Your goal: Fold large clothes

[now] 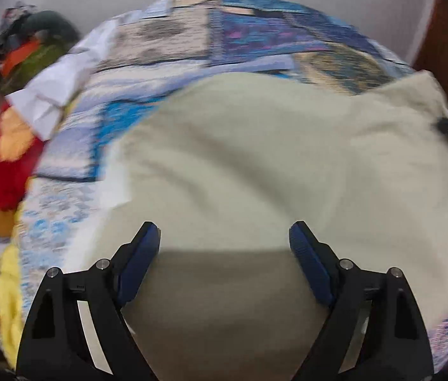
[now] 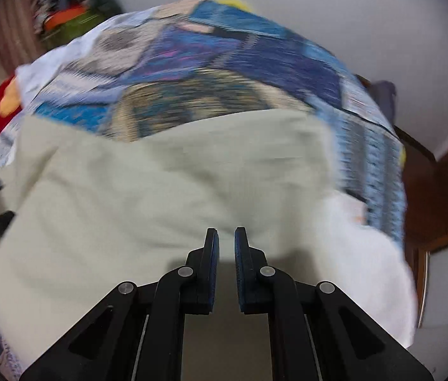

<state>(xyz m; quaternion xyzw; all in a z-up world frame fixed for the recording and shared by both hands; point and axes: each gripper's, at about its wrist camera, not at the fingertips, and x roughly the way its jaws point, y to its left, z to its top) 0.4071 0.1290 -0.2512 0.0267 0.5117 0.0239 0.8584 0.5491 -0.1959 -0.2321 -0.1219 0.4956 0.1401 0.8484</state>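
Where the patchwork bedspread (image 1: 211, 31) in blue, beige and purple covers the bed, one large pale cream garment of plain woven cloth (image 1: 255, 158) lies spread over its near half, reaching to the near edge under both cameras. In the right wrist view the same cloth (image 2: 160, 184) fills the middle, with a whiter layer (image 2: 370, 254) showing at its right side toward the bed's right edge. No writing or label can be read; both views are blurred. The left gripper (image 1: 224, 238) hangs above the cloth with its jaws released, wide apart, nothing between them. The right gripper (image 2: 225, 238) has its jaws clenched close together, and whether they pinch any cloth cannot be told. At the bed's far left corner sits a heap of coloured clothes (image 1: 33, 47), with a red and orange cloth (image 1: 8, 152) along the left edge.
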